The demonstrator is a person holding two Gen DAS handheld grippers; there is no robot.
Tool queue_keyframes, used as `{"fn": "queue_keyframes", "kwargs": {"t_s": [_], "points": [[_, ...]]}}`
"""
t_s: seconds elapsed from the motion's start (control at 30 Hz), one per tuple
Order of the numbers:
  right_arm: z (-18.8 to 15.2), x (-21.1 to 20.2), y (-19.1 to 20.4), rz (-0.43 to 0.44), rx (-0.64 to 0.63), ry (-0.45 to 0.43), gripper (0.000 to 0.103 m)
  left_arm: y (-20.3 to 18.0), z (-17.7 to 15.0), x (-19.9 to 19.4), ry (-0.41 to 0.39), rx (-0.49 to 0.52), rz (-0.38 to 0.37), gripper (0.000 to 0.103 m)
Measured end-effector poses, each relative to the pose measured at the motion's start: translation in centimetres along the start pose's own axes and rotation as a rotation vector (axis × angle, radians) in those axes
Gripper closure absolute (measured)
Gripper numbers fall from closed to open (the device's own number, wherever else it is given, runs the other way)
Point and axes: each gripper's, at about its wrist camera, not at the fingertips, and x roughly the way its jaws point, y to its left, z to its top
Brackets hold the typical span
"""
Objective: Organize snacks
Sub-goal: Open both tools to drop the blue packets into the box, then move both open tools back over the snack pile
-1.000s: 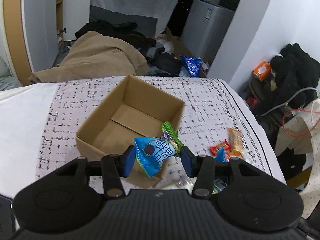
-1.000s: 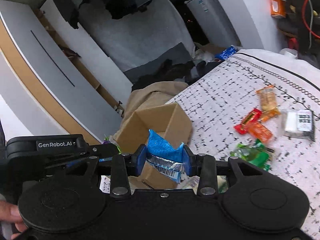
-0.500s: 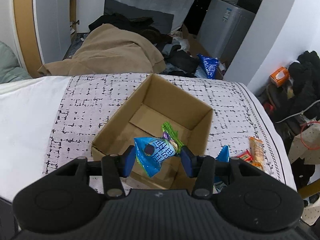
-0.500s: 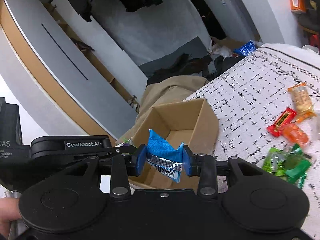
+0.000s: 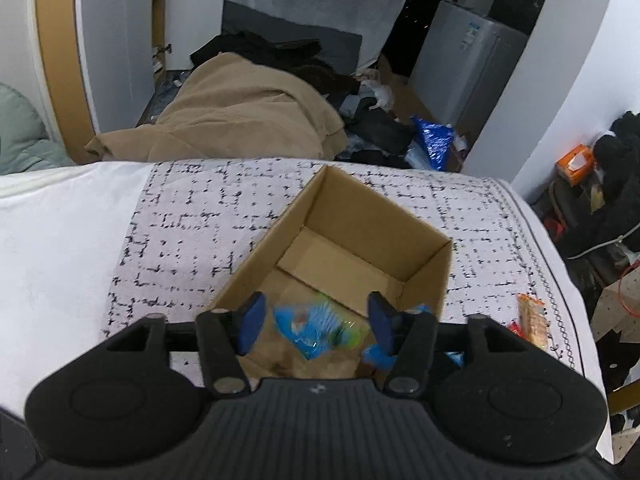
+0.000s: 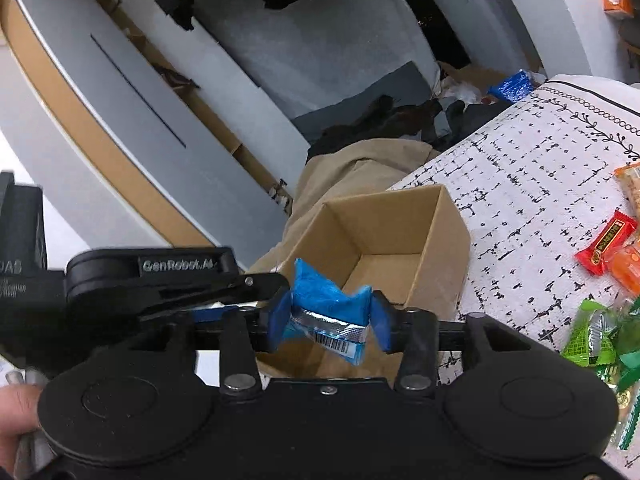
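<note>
An open cardboard box (image 5: 360, 216) stands on the patterned cloth (image 5: 200, 216); it also shows in the right wrist view as the box (image 6: 400, 228). My left gripper (image 5: 316, 320) hangs open over the box's near end. A blurred blue and green snack packet (image 5: 316, 330) is loose between its fingers, apart from both pads. My right gripper (image 6: 330, 318) is shut on a blue snack packet (image 6: 328, 300) with a barcode, just before the box's near rim. The left gripper's body (image 6: 152, 276) lies to its left.
Loose snacks lie on the cloth right of the box: a red packet (image 6: 606, 240), an orange one (image 6: 628, 268), green ones (image 6: 592, 336) and a long orange bar (image 5: 532, 320). A tan blanket (image 5: 240, 120) and dark clothes sit behind. A hand (image 6: 16, 408) shows at lower left.
My left gripper has opened over the box and the blue and green packet has left its pads, dropping. The right gripper, still holding its blue packet, has come nearer the box.
</note>
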Motion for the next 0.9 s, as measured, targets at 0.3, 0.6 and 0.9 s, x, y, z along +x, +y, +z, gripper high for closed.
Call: {"fn": "queue_keyframes", "kwargs": {"t_s": [0.3,0.6,0.9], "points": [[0.1,-1.8,-0.3,-0.056,0.022,0.003,0.029,1.0,-0.5,-1.1,0.039,-0.016,0.013,0.019],[0.1,-5.1,-0.9,-0.125,0.032,0.013,0.029,0.7,-1.5,-2.8,0.064,-0.004,-0.008,0.012],[-0.7,-8.6,-1.4,-0.233,0.033,-0.005,0.018,-0.4,-3.3,-3.9,0.1,0.02,-0.048,0.002]]}}
